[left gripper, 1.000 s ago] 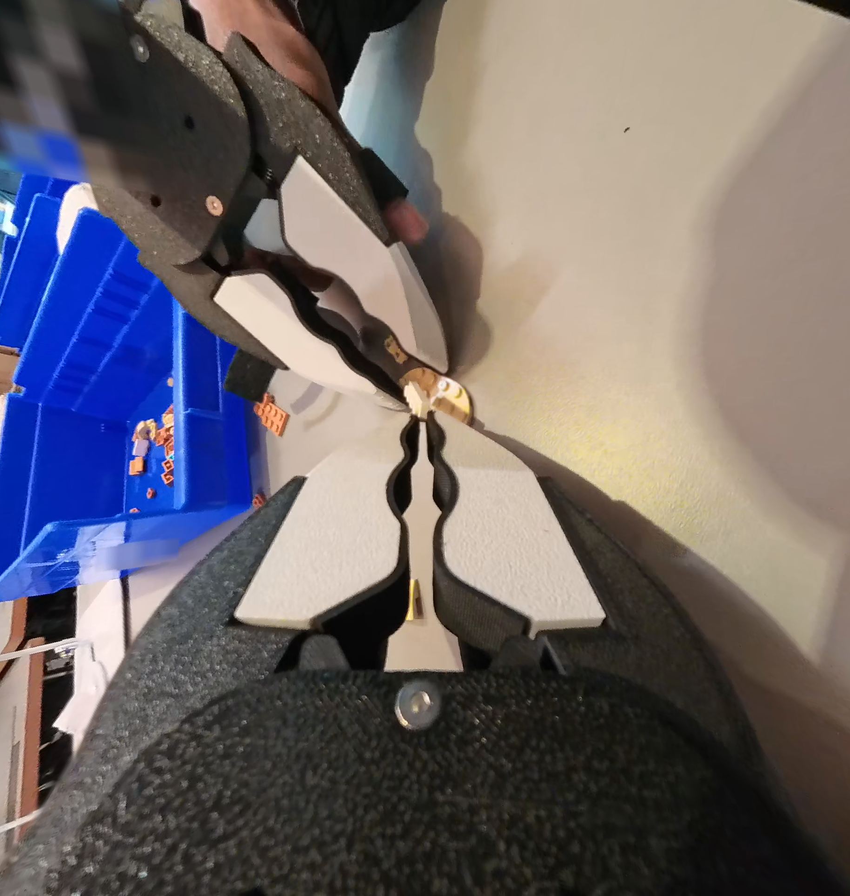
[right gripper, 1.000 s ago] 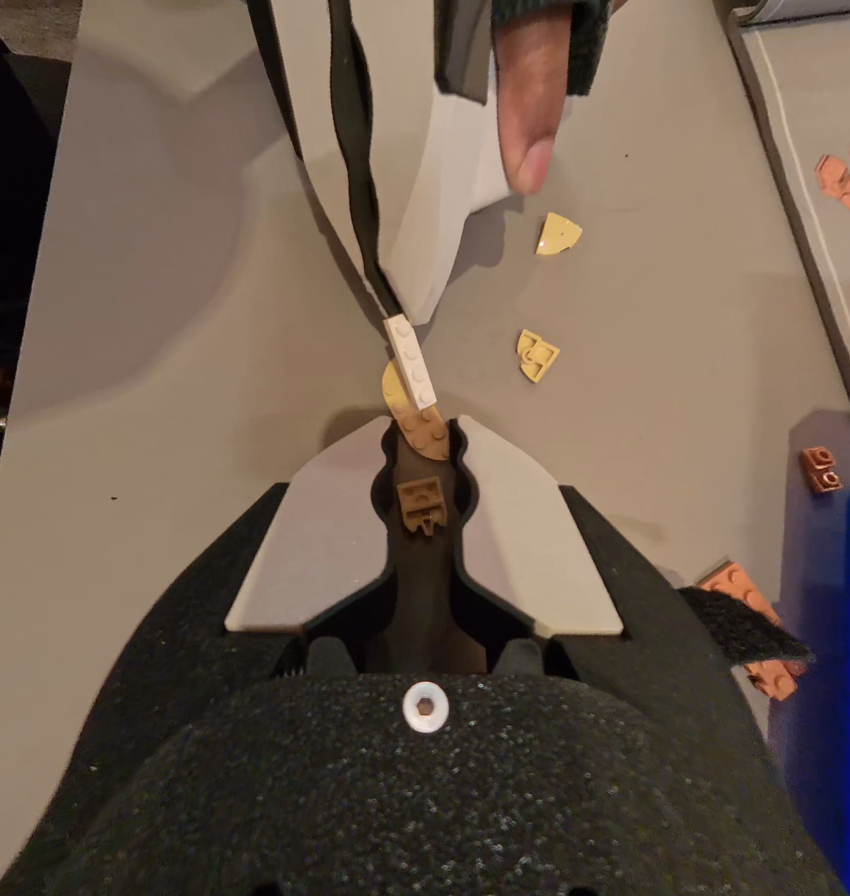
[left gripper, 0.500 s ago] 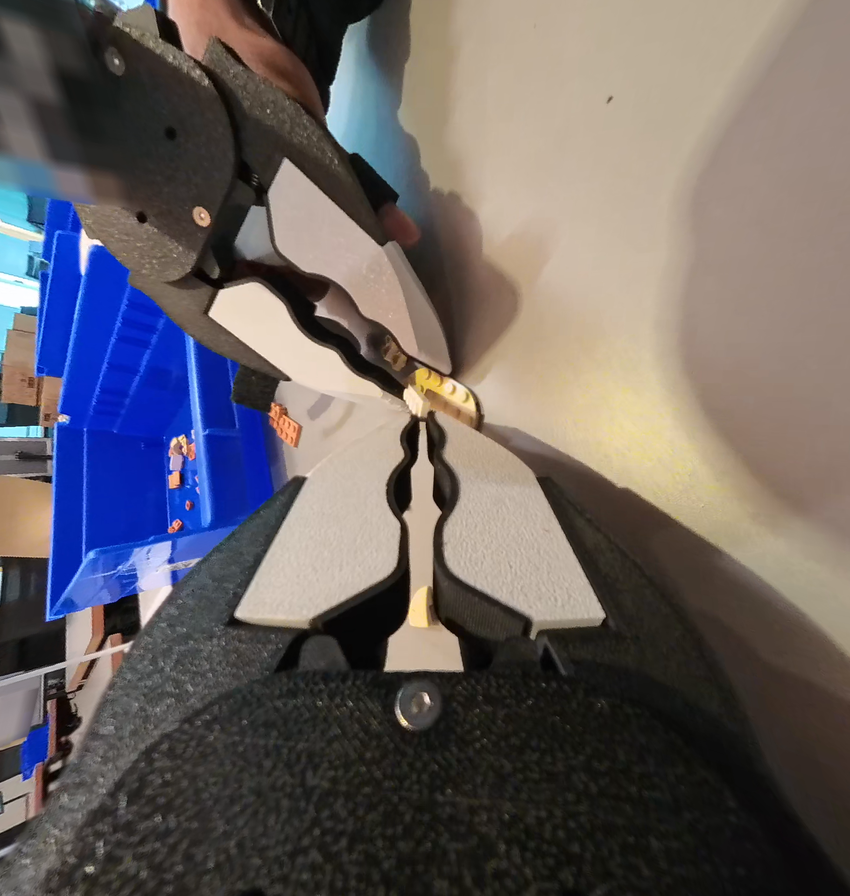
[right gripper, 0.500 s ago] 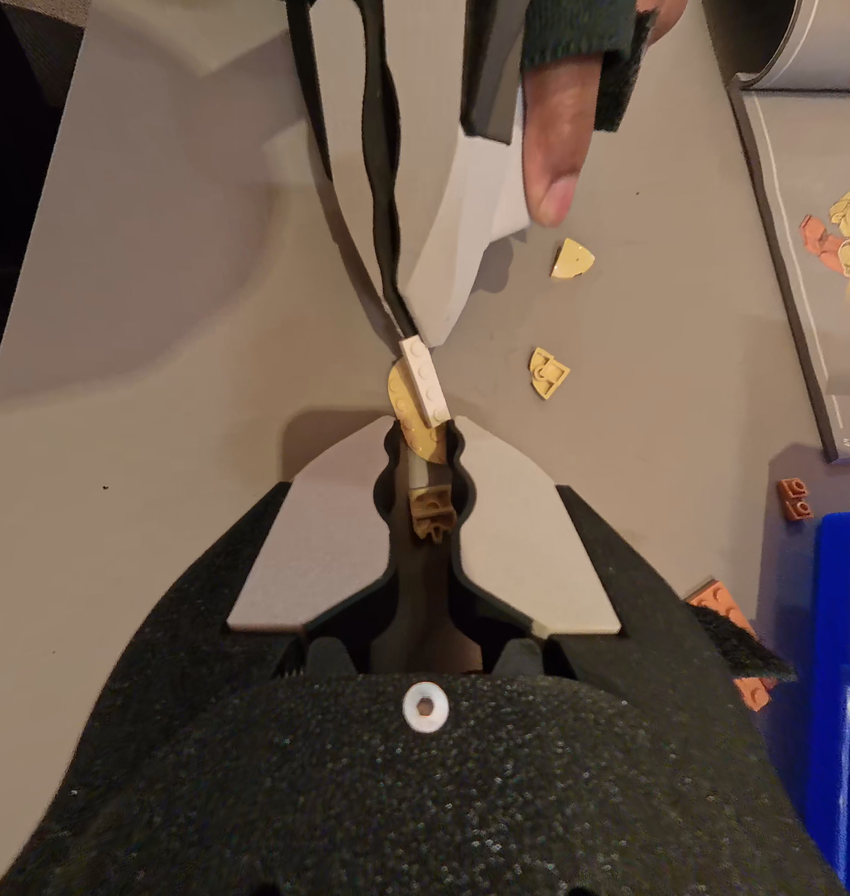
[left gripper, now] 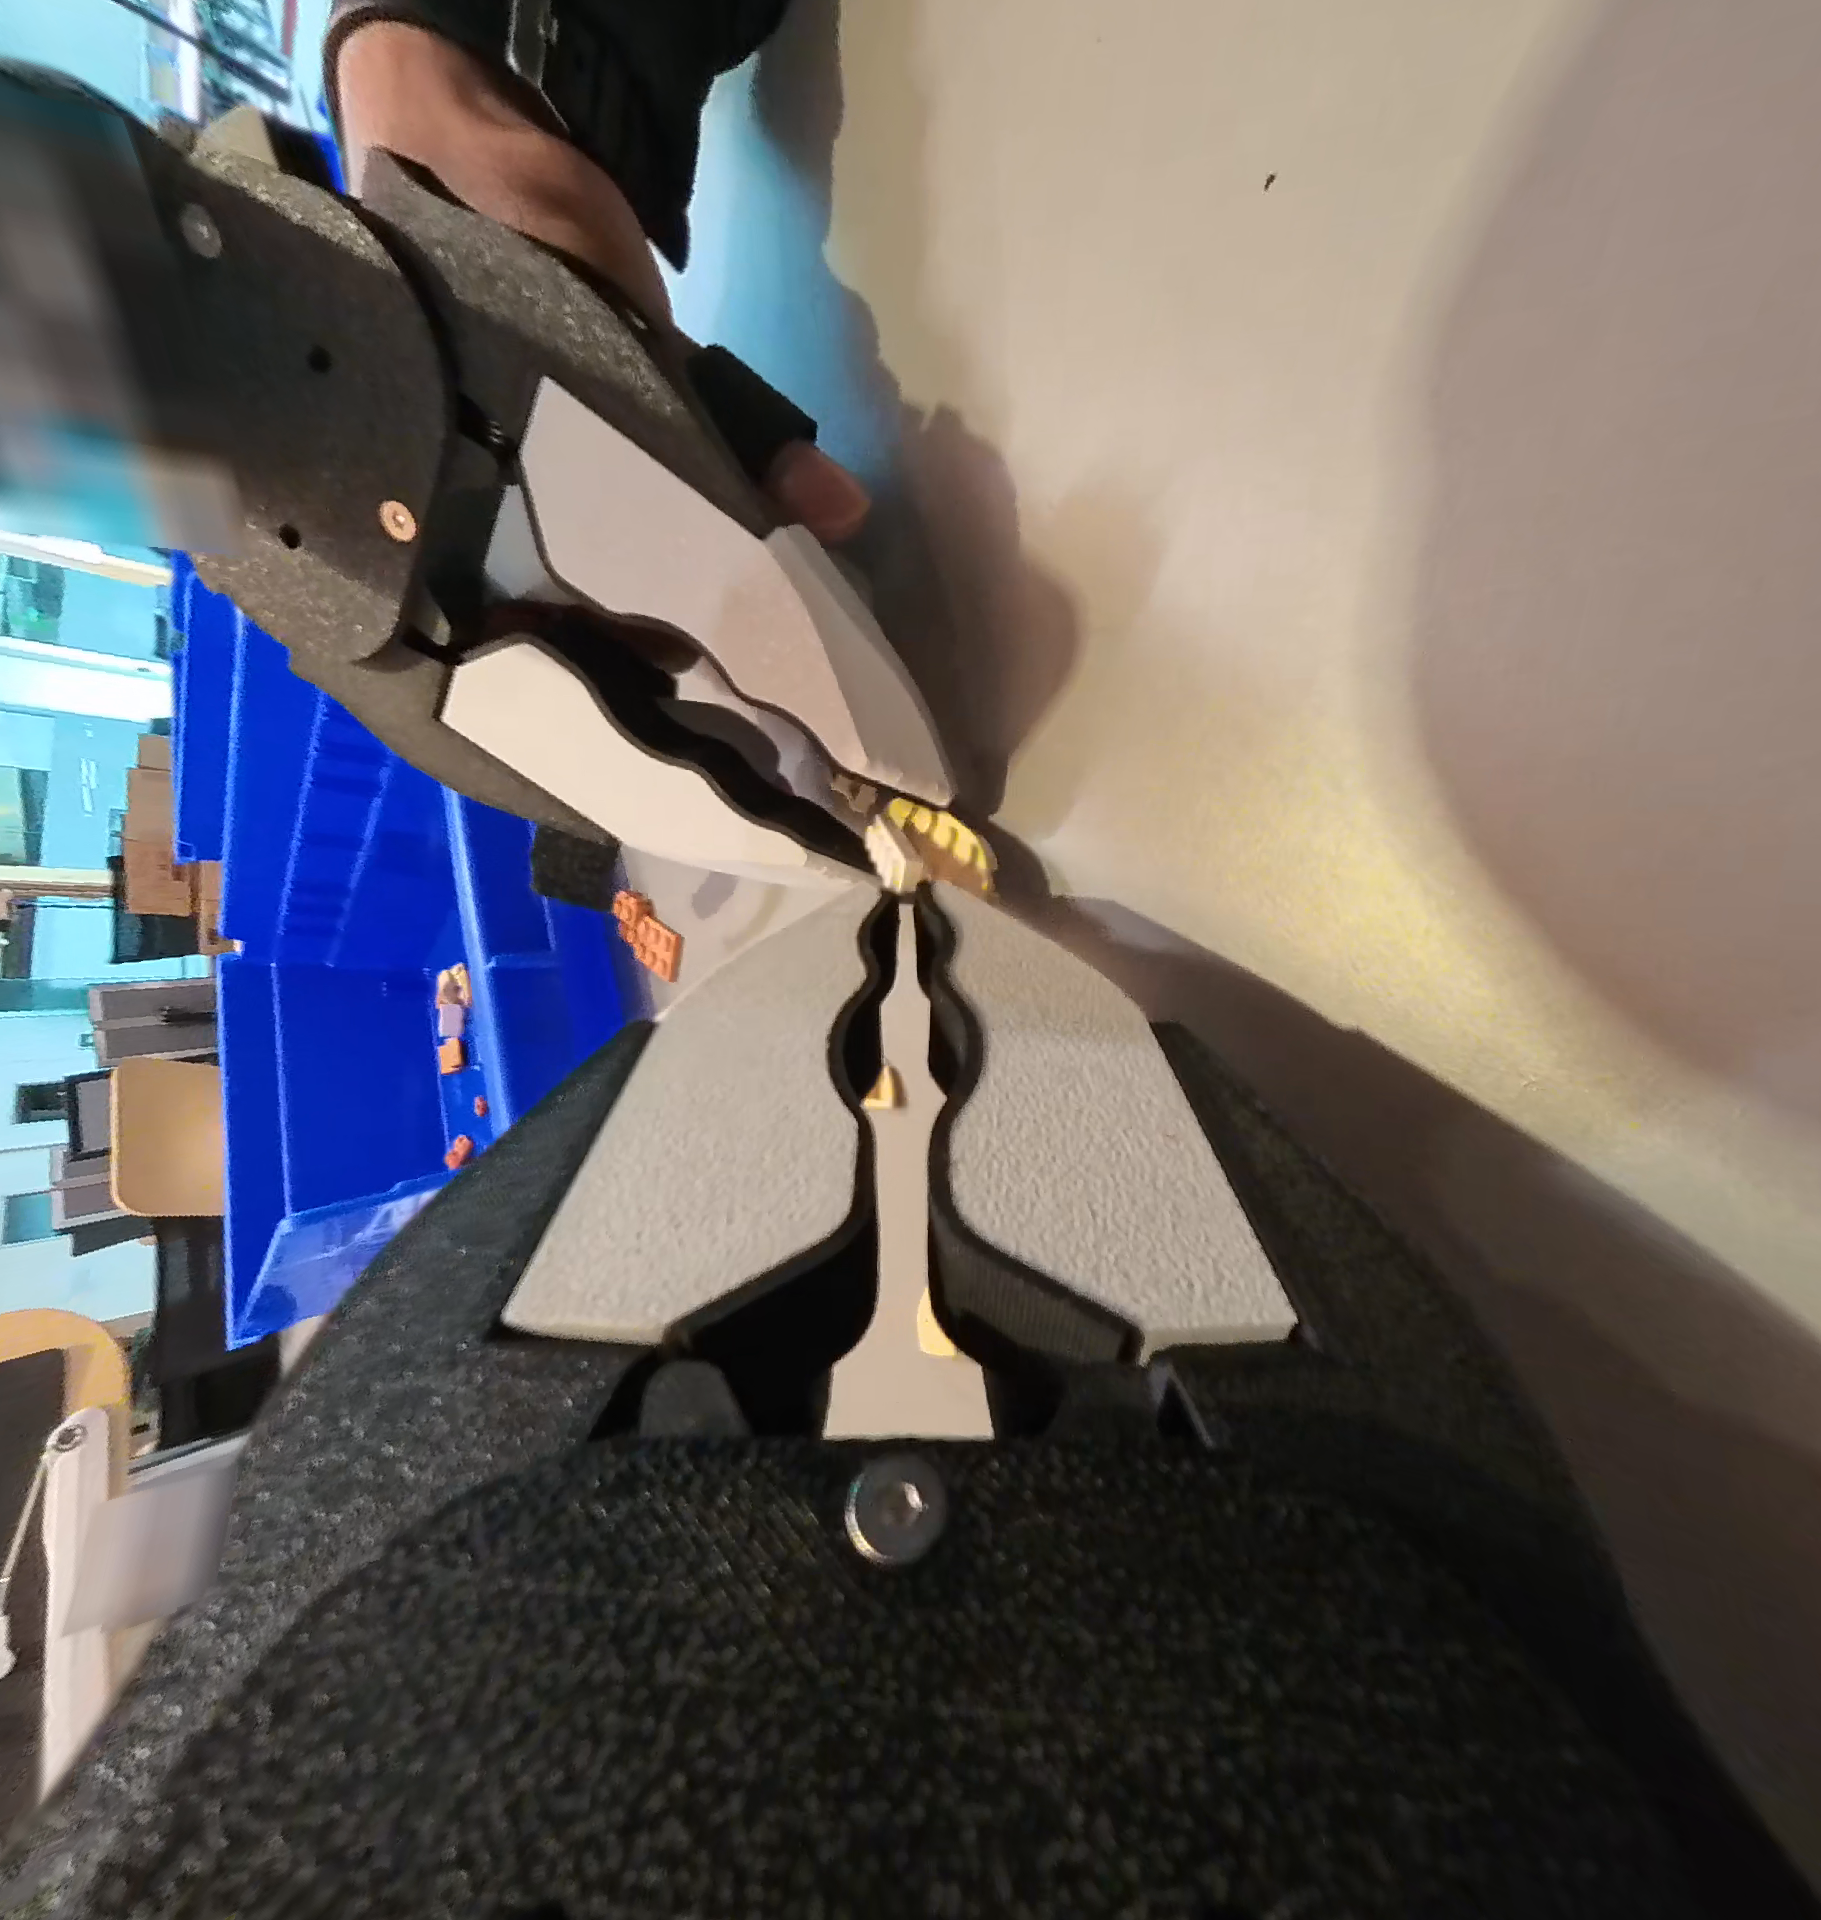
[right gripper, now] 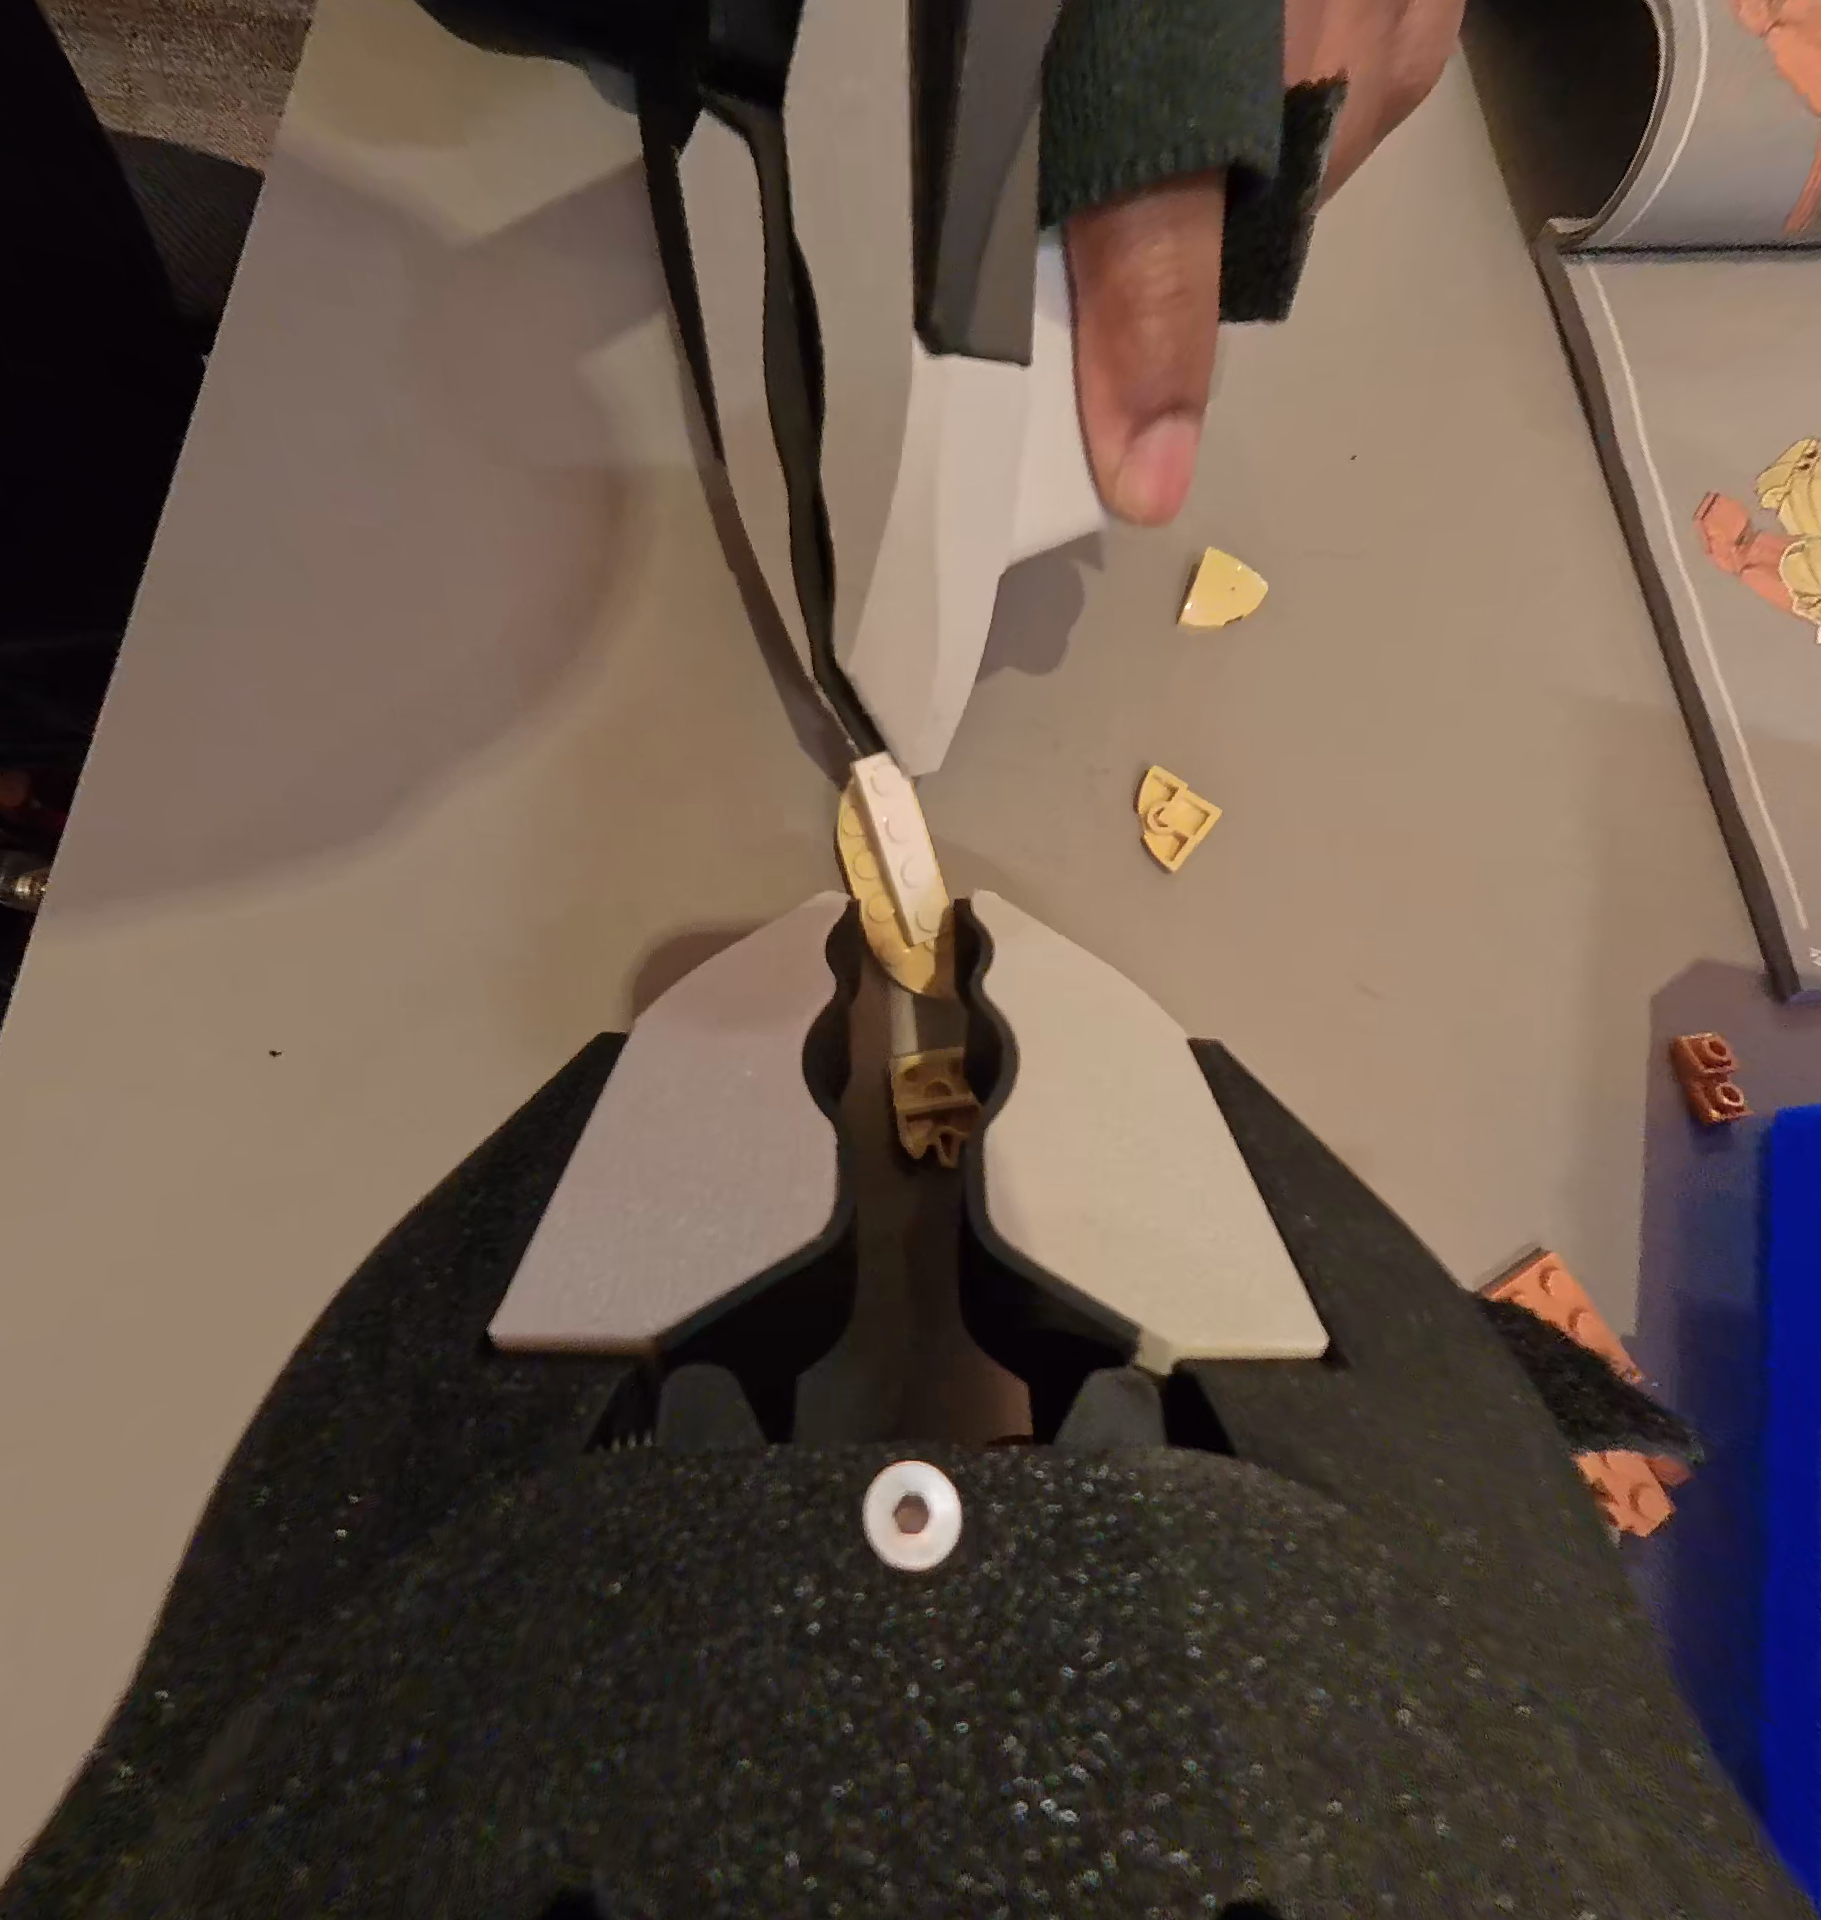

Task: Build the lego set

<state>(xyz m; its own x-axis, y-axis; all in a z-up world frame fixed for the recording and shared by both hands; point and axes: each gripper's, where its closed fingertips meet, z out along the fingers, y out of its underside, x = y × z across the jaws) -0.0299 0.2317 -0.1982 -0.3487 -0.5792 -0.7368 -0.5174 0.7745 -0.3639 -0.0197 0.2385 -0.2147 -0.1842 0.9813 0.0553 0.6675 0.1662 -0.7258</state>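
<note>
My right gripper (right gripper: 901, 920) is shut on a tan half-round plate (right gripper: 885, 894) and holds it above the grey table (right gripper: 418, 727). My left gripper (right gripper: 866, 750) reaches in from the far side, shut on a small white plate (right gripper: 890, 821). The white plate lies along the top of the tan plate, studs up. In the left wrist view, my left gripper (left gripper: 898, 896) holds the white plate (left gripper: 890, 857) against the tan plate (left gripper: 942, 831), which the right gripper (left gripper: 911, 816) grips. A dark tan bracket piece (right gripper: 932, 1101) shows in the gap behind the right fingertips.
Two tan quarter-round pieces (right gripper: 1223, 603) (right gripper: 1176, 831) lie on the table right of the grippers. An instruction booklet (right gripper: 1737, 644) lies far right. A brown piece (right gripper: 1711, 1081), orange plates (right gripper: 1550, 1309) and a blue bin (right gripper: 1820, 1351) are at the right; the bin also shows in the left wrist view (left gripper: 366, 935). The grippers are tip to tip, or close to it. Both grippers' tips are roughly 15 cm from the brown piece (right gripper: 1711, 1081).
The white plate has slid farther over the tan plate and now lies along its top. Both grippers have drawn closer together and stayed shut.
</note>
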